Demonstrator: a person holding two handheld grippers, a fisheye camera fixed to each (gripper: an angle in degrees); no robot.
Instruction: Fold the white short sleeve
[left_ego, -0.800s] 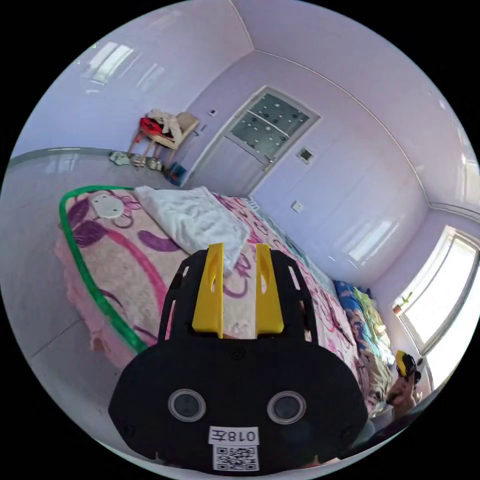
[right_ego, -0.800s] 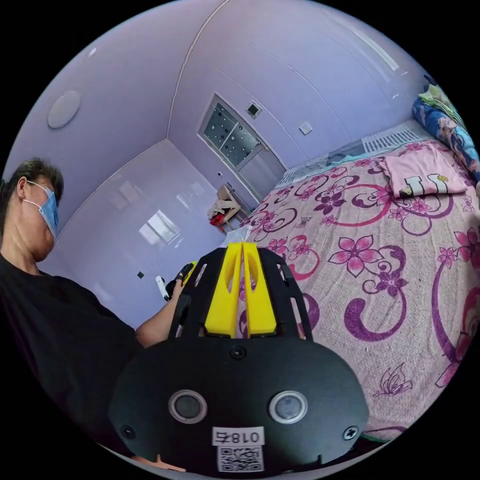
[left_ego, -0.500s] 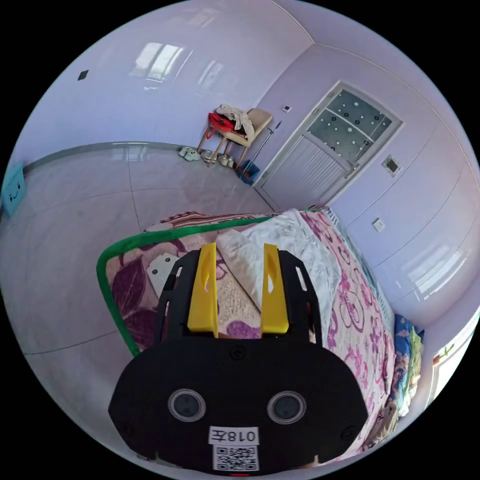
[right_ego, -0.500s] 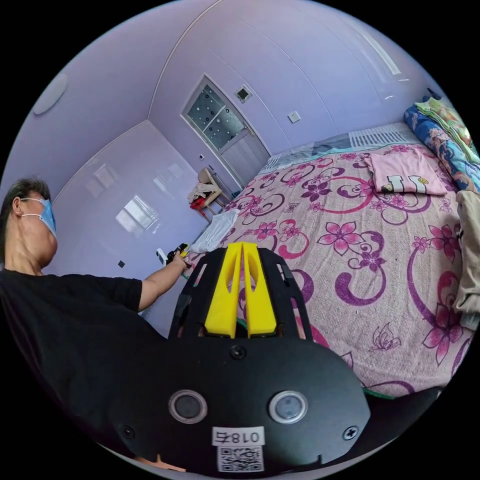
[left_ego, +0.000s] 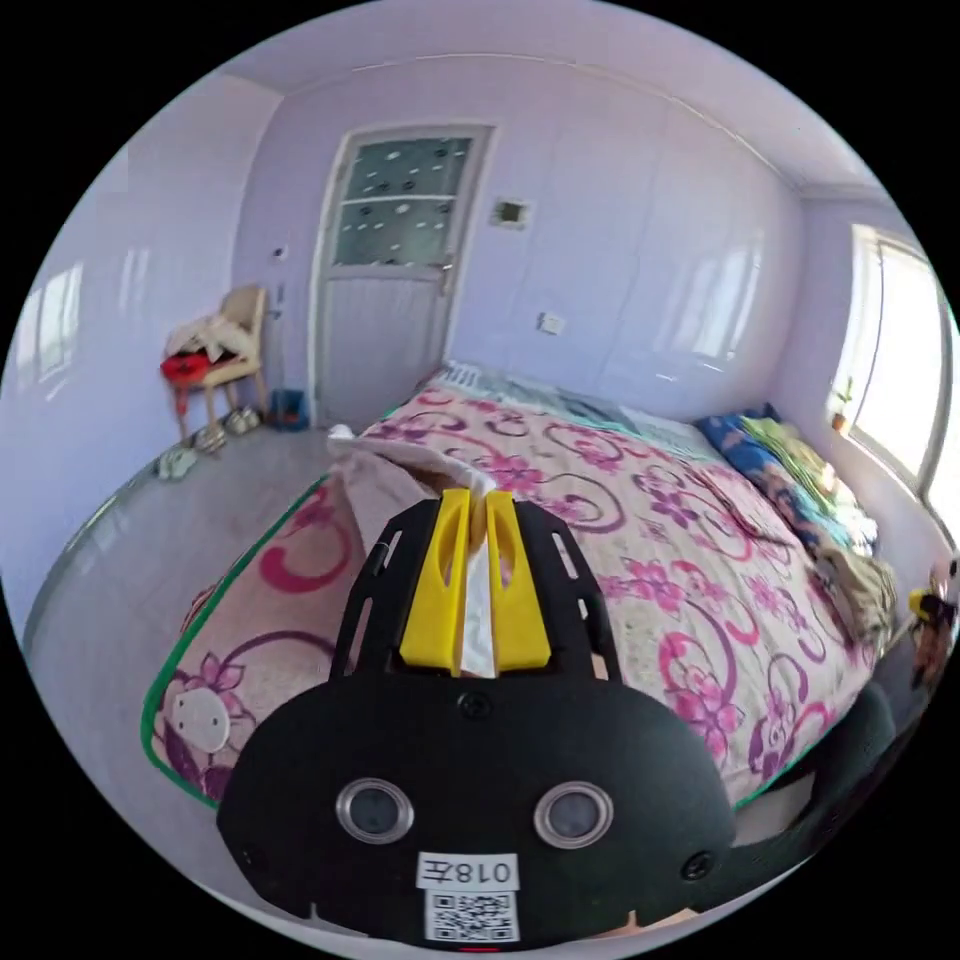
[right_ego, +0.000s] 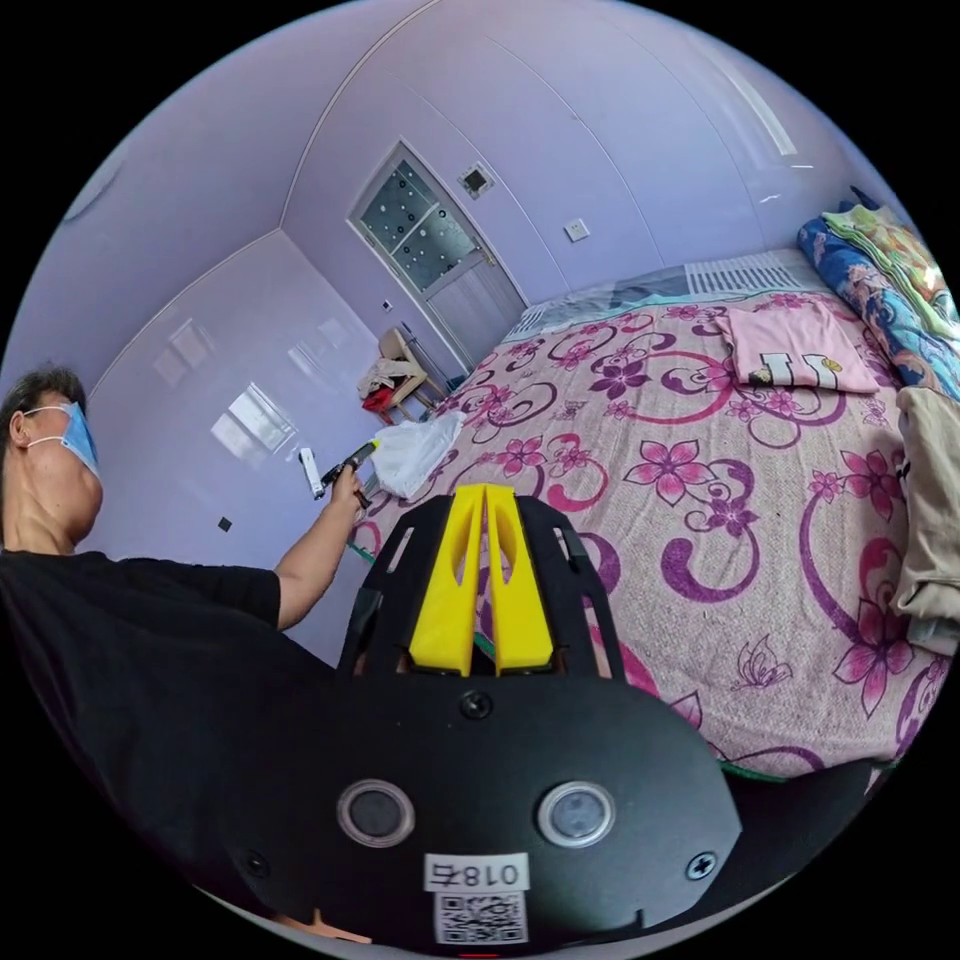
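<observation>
Left gripper (left_ego: 478, 500): jaws clamped on a bunched edge of the white shirt (right_ego: 415, 452), which lies at the bed's (right_ego: 800, 600) corner, presumably to drag it in for folding. Right gripper (right_ego: 485, 492): jaws together, empty, held clear over the near bed edge.

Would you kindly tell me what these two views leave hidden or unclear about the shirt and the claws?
- White shirt: right gripper view, too small and bunched to tell sleeves or folds.
- White shirt, left gripper view: a strip shows between the left claw jaws; the claw body hides the rest.
- Left claw, right gripper view: too small to tell how its jaws stand.
- Right claw: jaws together; whether cloth is pinched is not visible.
- Beige garment: cut off by the picture's edge.
</observation>
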